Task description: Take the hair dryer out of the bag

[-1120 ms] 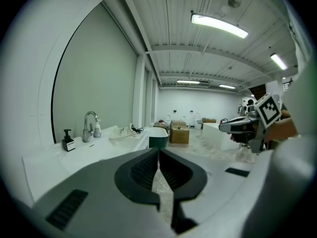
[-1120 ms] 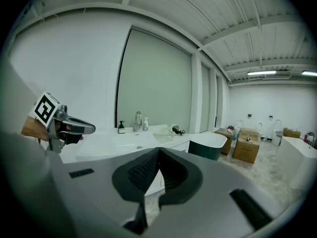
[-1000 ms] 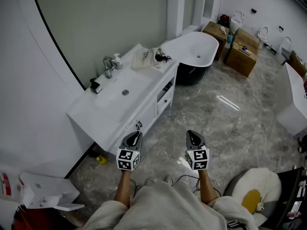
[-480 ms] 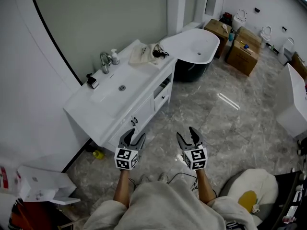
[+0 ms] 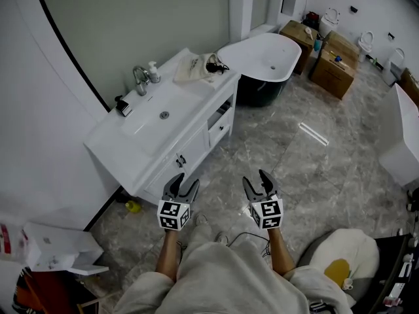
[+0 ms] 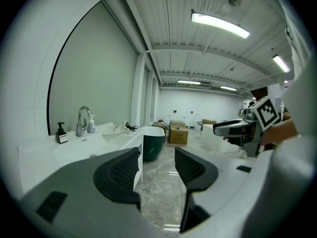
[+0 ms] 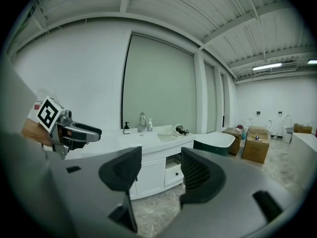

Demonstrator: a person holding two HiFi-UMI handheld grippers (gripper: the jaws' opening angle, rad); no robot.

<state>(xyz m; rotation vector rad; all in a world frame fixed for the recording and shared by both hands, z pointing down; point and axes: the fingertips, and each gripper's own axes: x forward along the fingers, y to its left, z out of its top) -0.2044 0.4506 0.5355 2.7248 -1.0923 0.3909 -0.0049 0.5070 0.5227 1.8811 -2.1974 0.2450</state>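
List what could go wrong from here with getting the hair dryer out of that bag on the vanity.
1. The cloth bag lies limp and unanchored; pulling may drag it along.
2. The black cord trailing from its mouth may snag.
3. It sits at the vanity's end beside the bathtub; anything that slips could drop there.

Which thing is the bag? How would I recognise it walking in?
Find the white vanity against the wall. At its end nearest the bathtub lies the bag, a limp cream cloth pouch with something black at its mouth. The faucet and pump bottle nearby are upright and hard.
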